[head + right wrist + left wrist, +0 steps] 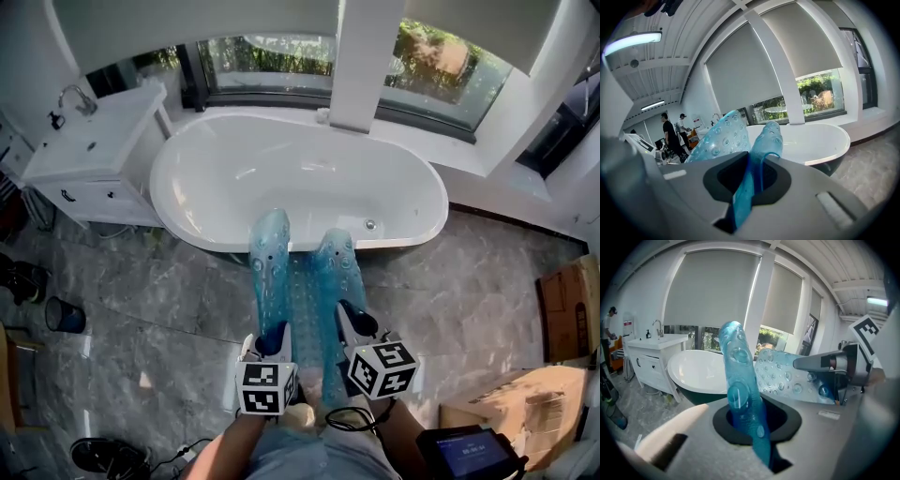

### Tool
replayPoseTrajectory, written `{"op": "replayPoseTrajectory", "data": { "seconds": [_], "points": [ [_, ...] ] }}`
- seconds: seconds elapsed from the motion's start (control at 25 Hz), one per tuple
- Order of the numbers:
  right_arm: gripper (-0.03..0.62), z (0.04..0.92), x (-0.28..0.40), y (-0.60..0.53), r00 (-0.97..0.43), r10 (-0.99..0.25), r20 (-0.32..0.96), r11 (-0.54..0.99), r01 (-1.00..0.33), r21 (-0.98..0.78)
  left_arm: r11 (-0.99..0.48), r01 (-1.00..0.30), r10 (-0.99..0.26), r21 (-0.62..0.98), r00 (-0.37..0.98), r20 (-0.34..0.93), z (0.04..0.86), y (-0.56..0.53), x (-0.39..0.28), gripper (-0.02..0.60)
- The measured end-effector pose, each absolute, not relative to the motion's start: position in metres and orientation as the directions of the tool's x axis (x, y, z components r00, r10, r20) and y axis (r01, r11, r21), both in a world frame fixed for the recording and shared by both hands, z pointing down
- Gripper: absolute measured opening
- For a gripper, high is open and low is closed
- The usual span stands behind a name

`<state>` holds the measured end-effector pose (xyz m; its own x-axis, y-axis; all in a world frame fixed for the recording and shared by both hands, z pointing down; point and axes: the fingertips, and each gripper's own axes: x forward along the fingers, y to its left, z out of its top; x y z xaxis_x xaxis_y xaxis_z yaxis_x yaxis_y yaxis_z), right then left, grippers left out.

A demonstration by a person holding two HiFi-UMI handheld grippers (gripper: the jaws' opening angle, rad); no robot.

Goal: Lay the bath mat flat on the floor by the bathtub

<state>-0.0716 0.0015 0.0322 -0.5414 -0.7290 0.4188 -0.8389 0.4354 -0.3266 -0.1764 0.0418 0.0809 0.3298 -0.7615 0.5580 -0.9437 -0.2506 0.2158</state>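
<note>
Left tool (pixel 273 336) and right tool (pixel 351 319) pinch bath mat (pixel 305 286).

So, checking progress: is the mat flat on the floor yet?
Not yet. The left gripper and right gripper are each shut on the mat, holding it up with its sides curled.

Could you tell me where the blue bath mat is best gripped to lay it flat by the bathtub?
Its near edge, one corner per tool, approached from the side away from the bathtub: the mat is thin and floppy. The left tool and right tool clamp there.
</note>
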Motion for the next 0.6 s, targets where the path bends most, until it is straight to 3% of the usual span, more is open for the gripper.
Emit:
{"op": "replayPoseTrajectory", "data": {
  "seconds": [0.6],
  "points": [
    [0.023,0.086,-0.048,-0.034,-0.514,-0.734,0.443,0.414,-0.857,-0.309,-0.197,-0.964,-0.728,0.176,0.264,0.633,0.145,0.024,-0.196,0.031]
  ]
}}
